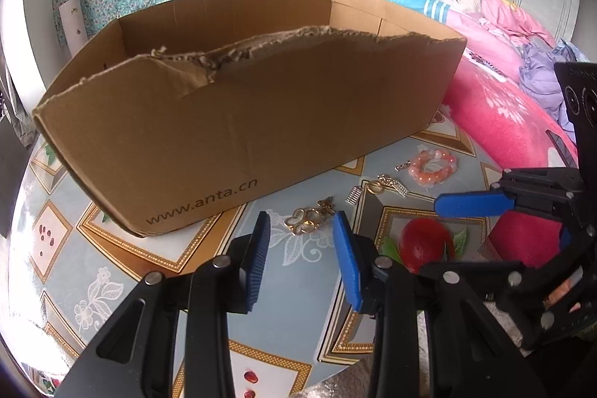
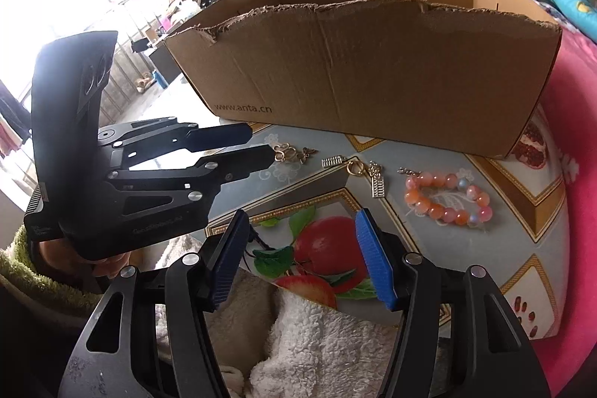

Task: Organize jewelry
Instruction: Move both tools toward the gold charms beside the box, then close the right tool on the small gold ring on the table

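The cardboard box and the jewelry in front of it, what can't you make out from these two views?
- Cardboard box floor: hidden in both wrist views by its tall near wall.
- Gold charms: too small in both views to tell their clasps or links.
- Bead bracelet: its cord is too small to see in either view.
- Left gripper: fingertips overlap the charms in the right wrist view; contact unclear.

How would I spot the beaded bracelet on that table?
Find the big cardboard box. On the patterned tablecloth before it lies a row of jewelry; the beaded bracelet ends it, nearest the pink blanket. It alone is a ring of round pink-orange beads, not gold metal.
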The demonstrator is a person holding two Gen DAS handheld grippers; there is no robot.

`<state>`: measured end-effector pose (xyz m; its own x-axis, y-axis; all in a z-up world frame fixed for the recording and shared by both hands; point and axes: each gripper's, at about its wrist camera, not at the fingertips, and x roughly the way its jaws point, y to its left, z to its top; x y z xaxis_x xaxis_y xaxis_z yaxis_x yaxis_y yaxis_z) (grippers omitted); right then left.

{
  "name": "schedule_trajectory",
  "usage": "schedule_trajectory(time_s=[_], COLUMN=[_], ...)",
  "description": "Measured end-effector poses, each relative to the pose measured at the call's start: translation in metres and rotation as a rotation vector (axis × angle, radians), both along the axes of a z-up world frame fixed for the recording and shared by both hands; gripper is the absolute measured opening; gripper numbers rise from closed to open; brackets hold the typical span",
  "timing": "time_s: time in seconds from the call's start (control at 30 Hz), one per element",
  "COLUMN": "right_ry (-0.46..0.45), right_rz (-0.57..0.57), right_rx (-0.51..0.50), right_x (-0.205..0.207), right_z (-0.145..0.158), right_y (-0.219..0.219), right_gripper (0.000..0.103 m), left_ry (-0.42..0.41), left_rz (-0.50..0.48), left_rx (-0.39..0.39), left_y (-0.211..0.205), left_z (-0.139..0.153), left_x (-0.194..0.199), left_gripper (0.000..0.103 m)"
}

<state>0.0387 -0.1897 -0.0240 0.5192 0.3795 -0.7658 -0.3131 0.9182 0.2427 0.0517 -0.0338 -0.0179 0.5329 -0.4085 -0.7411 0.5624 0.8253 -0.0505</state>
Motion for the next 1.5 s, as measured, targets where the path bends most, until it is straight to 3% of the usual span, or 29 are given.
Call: schedule_trajectory(time_s=[0.27,0.5,0.6,1.3,1.37,1.5], right_ry=[0.007,0.008,0.012,-0.035,-0.052,-0.051], right_rz=[0.026,0.014,0.012,0.039,0.063,0.119], right_rx=[0.016,0.028,0.037,0.046,0.047,0.036], right_x=[0.008,0.009,0.012,0.008,0.009,0.017], right_z=[-0.006,-0.007,-0.008,0.013,0.016,0.016], right_y=[0.001,-0.004,-0.006,-0.018,-0.013,0.001], right_gripper=[0.056,0.056,0.056,0.056,0.054,0.037], left_ry=[0.025,0.027,0.029,0.056,0.055,0.048], left_rz=[0.01,0.012,0.005,0.034,0.05,0.085], left_rx=[0.048,0.076,0.076,0.021,0.017,0.016], left_y=[-0.007,-0.013,-0.013,0.014,0.019,0.03], left_z=[-0.009,-0.014,-0.014,-0.006,-0.006,-0.005], left_x=[0.01,0.014,0.015,0.007,0.007,0.006], left_gripper=[0.034,0.025,0.021,0.021,0.021,0.021])
